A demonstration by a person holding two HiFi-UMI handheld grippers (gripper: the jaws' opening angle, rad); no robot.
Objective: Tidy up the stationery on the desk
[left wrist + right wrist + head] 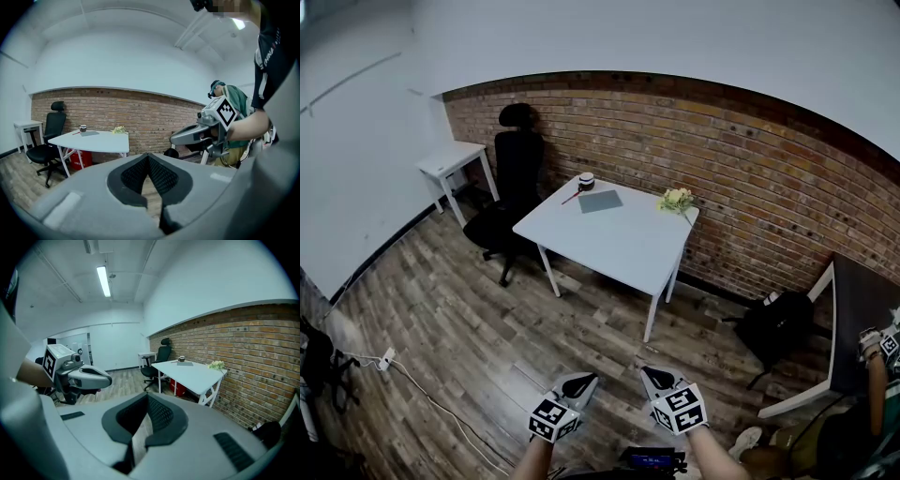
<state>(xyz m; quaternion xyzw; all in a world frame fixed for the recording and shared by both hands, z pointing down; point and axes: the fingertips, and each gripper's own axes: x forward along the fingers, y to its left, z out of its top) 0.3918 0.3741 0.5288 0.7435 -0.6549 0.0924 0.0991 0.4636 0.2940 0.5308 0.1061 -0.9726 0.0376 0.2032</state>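
1. Three pieces of stationery lie well ahead of both tools, on the far part of the white square desk point(619, 246). They are a flat grey notebook point(600, 201), a thin red pen point(571, 197) just beside its left edge, and a small round black-and-white container point(586, 179) behind them.
2. Your left gripper point(578, 382) and right gripper point(656, 378) both have their jaws pressed together with nothing between them. Arrive like that and the closed tips will likely shove things instead of taking them, so spread them first.
3. The pen is the likeliest loss. It is thin and sits near the desk's far-left edge, so a nudge from the left gripper could roll it off towards the black office chair point(514, 187).
4. The container could tip if a jaw clips it from the side. Whether it is lidded is too small to tell.
5. A bunch of pale yellow flowers point(677, 199) sits at the desk's far-right corner by the red brick wall point(750, 178). A wide sweep of the right gripper could drag it over that edge.
6. The wood-plank floor point(487, 328) between your grippers and the desk's near edge is open, and the near half of the desktop is bare for sorting.
7. Room narrows to the sides. The chair crowds the desk's left side, a black backpack point(778, 323) lies right of the right gripper, and a white cable point(441, 408) trails left of the left gripper, a tripping risk.
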